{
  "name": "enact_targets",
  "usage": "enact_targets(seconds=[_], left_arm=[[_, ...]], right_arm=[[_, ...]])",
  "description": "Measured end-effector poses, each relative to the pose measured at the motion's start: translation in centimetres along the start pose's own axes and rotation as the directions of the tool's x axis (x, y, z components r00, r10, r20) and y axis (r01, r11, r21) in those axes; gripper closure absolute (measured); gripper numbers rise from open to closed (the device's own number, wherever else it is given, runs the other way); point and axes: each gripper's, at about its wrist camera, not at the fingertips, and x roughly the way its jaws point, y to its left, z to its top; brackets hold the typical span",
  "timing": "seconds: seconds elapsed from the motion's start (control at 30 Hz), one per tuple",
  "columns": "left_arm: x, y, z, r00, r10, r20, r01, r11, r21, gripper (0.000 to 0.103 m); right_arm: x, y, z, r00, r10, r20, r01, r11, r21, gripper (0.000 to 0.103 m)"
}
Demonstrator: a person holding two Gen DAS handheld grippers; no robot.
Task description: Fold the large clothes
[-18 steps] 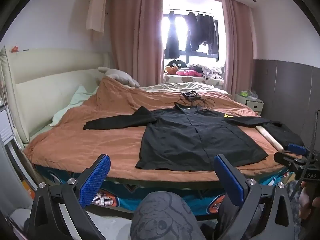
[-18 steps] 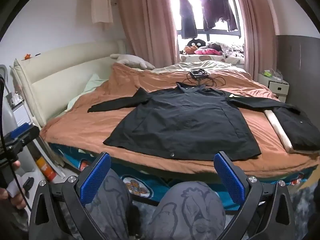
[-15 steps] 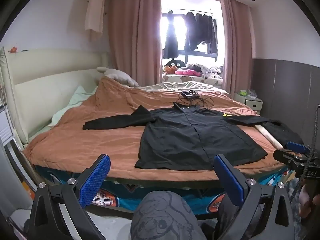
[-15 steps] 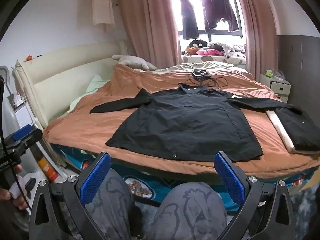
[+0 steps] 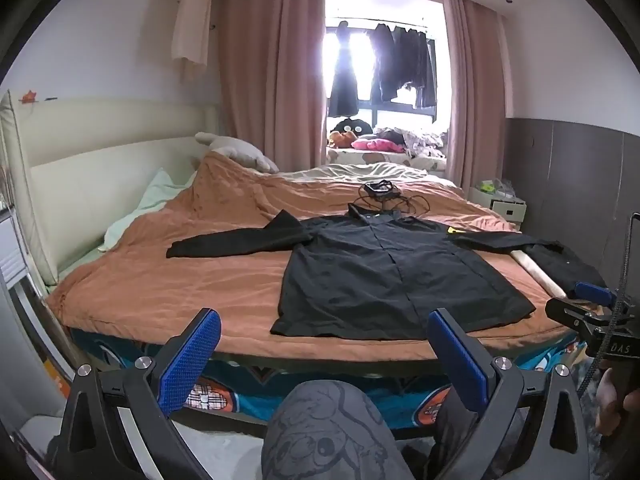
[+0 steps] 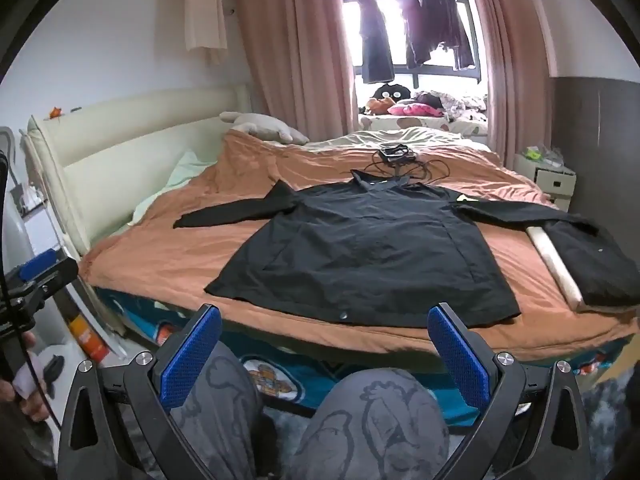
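Observation:
A large black shirt (image 5: 384, 276) (image 6: 368, 256) lies flat on the bed's brown blanket, front up, both sleeves spread sideways and the hem toward me. My left gripper (image 5: 324, 352) hangs open short of the bed's near edge, above a person's knee, with nothing between its blue pads. My right gripper (image 6: 324, 348) is also open and empty, in front of the hem. Each gripper shows at the side edge of the other's view.
A folded black garment (image 6: 596, 264) and a pale roll (image 6: 552, 256) lie at the bed's right side. A small device with cables (image 6: 396, 156) sits beyond the collar. A cream headboard (image 5: 92, 184) stands on the left, a nightstand (image 5: 500, 204) on the right. The person's patterned trouser knees (image 6: 380, 412) fill the foreground.
Both views have shifted slightly; the bed and shirt sit a little higher and closer in the right wrist view. The shirt itself has not moved and both grippers stay open.

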Motion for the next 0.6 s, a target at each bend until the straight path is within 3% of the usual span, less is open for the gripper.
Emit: enact_targets(seconds=[0.6], left_arm=[[-0.48,0.08,0.11,1.000,0.009,0.003,-0.009,1.000,-0.029,0.000]], right_arm=[[-0.53,-0.25,-0.12,1.000,0.011,0.005,-0.011,1.000,0.013,0.000]])
